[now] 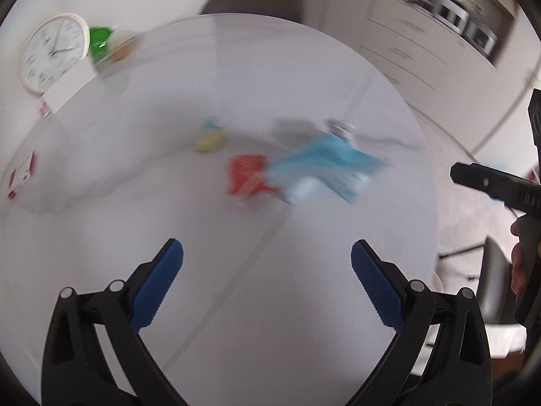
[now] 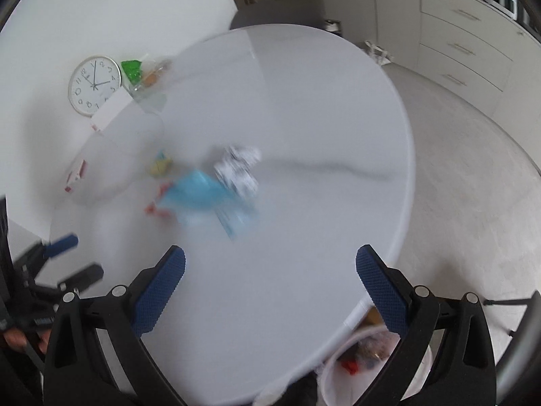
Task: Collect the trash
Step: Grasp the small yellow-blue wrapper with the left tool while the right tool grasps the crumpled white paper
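Left wrist view is showing my left fingers (image 1: 267, 264) spread wide apart with nothing between them, hanging over the near part of the round white desk (image 1: 135, 203). The trash is lying ahead of them, well apart from the blue pads (image 1: 159, 284): a blue wrapper (image 1: 324, 162) just right of centre, a red wrapper (image 1: 247, 174) touching its left edge, and a small yellow piece (image 1: 209, 137) beyond the red one, a little to the left. Everything there is blurred, so I cannot tell finer detail. My right tool is poking in at the right edge.

Right wrist view is showing my right fingers (image 2: 270, 267) equally wide open and holding nothing, over the near rim of the desk (image 2: 338, 101). The blue wrapper (image 2: 206, 193) is sitting ahead and left of centre, with a crumpled black-and-white piece (image 2: 238, 165) touching its far right side, the red wrapper (image 2: 157, 203) peeking out at its left, and the yellow piece (image 2: 160, 165) beyond that. A white bin (image 2: 338, 365) with scraps inside is standing on the floor below the desk edge, beside my right finger. A wall clock (image 2: 94, 84) is leaning at the far left.
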